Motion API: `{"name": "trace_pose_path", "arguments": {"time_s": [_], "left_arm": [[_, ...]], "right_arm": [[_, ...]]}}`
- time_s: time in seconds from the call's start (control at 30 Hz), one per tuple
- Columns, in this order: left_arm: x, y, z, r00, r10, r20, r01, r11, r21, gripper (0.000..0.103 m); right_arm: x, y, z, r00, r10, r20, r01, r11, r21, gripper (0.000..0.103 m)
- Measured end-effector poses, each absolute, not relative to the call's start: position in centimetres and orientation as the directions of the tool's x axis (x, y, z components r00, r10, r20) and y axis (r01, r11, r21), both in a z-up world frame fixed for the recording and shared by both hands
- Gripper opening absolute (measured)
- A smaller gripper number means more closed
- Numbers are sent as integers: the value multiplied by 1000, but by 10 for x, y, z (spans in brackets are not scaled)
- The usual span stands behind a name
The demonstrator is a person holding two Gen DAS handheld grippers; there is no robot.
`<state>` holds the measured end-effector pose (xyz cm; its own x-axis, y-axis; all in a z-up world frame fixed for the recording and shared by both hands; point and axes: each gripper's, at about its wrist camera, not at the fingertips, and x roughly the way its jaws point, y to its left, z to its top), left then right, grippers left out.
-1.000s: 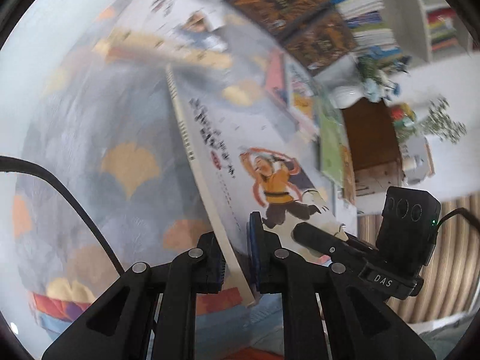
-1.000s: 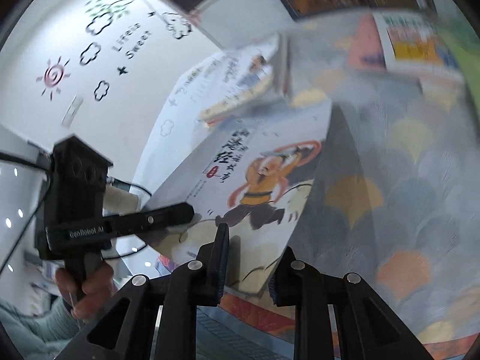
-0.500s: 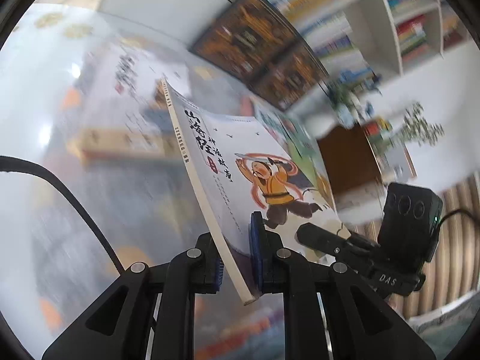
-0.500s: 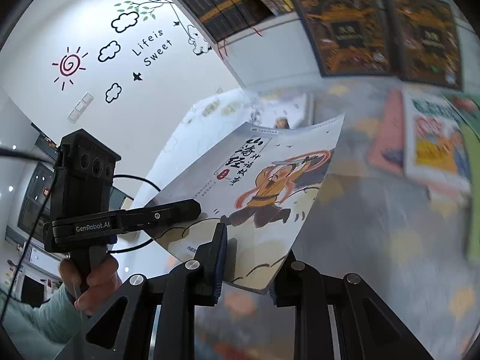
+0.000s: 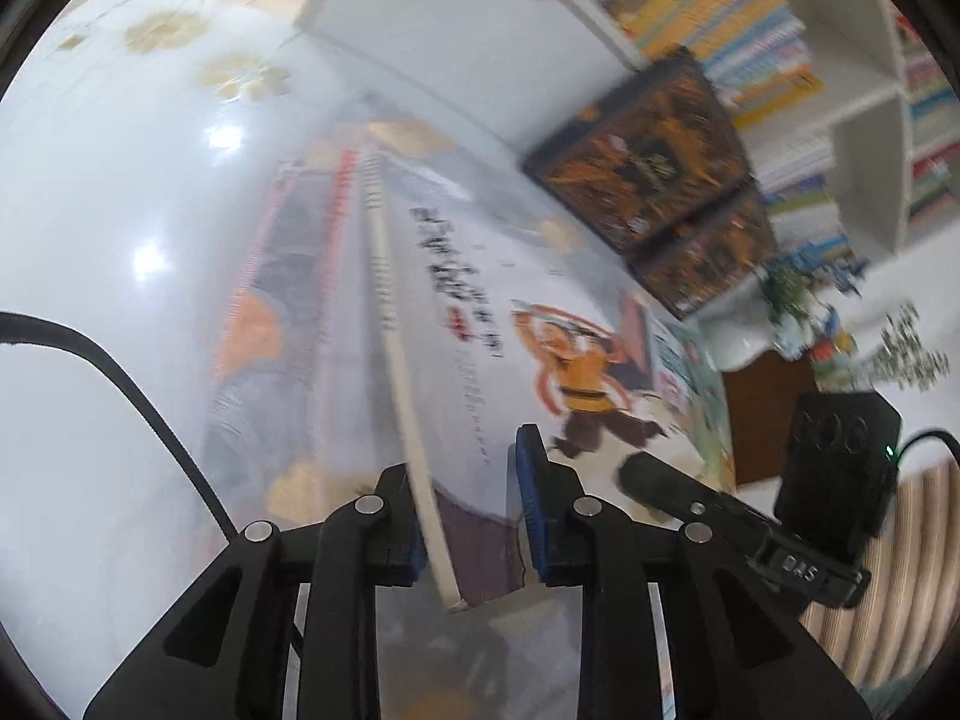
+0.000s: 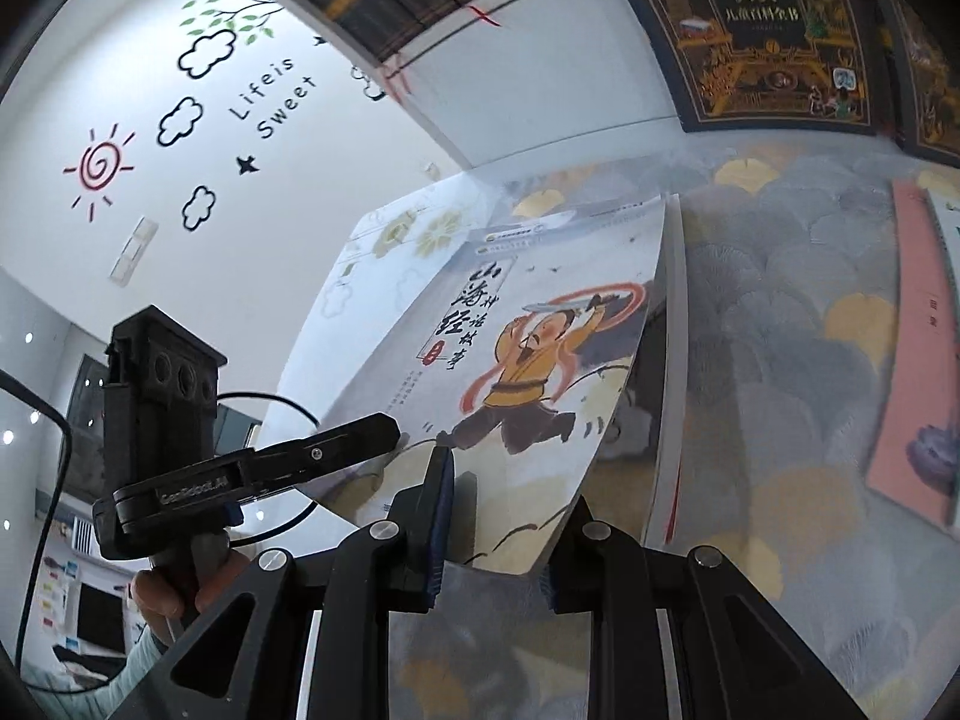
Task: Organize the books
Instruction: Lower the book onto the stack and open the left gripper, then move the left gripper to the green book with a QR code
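My right gripper (image 6: 498,528) pinches the thin, floppy book (image 6: 540,372) at its bottom edge. My left gripper (image 5: 468,510) has just been loosening at the spine corner, book between its pads.

Under your grippers lies a table (image 6: 798,324) covered with a cloth patterned in grey fans and yellow ginkgo leaves, under a clear glossy sheet. You have a stack of white picture books (image 6: 669,324) lying flat on it near its far left part. At its right edge a pink-bordered book (image 6: 912,360) lies flat. At the far edge two dark, gold-ornamented encyclopedia volumes (image 6: 762,36) stand on the table, leaning against the bookshelf (image 5: 774,54).
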<state>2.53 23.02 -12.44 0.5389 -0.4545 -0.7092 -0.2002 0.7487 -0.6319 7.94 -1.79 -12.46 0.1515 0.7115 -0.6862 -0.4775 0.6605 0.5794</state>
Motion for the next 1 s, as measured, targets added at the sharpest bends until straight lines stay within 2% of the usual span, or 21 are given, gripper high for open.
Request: {"name": "trace_pose_path", "arguments": {"time_s": [0.3, 0.5, 0.7, 0.77, 0.87, 0.93, 0.97, 1.0], "left_arm": [[20, 254, -148, 532, -437, -726, -288, 713, -640, 23], [-3, 248, -136, 520, -357, -776, -314, 765, -562, 23], [-37, 226, -111, 514, -338, -789, -290, 796, -531, 23], [-46, 213, -103, 509, -342, -790, -274, 805, -525, 27], [-52, 186, -91, 503, -346, -792, -238, 825, -512, 29], [-52, 162, -81, 498, -344, -796, -205, 846, -493, 41], [-52, 153, -77, 498, -343, -796, -193, 852, -488, 47], [-51, 142, -74, 500, -346, -794, -179, 856, -485, 58]], "right_arm": [[92, -1, -144, 119, 678, -726, -450, 688, 569, 23], [89, -3, -158, 68, 649, -758, -398, 714, 575, 24], [67, -36, -157, 43, 676, -735, -333, 704, 628, 24], [51, -55, -154, 45, 689, -724, -320, 696, 642, 25], [30, -81, -148, 62, 687, -724, -314, 702, 639, 28], [15, -106, -144, 81, 688, -721, -300, 707, 640, 34], [9, -118, -143, 92, 687, -721, -290, 711, 641, 41], [3, -133, -142, 108, 684, -721, -275, 718, 640, 45]]}}
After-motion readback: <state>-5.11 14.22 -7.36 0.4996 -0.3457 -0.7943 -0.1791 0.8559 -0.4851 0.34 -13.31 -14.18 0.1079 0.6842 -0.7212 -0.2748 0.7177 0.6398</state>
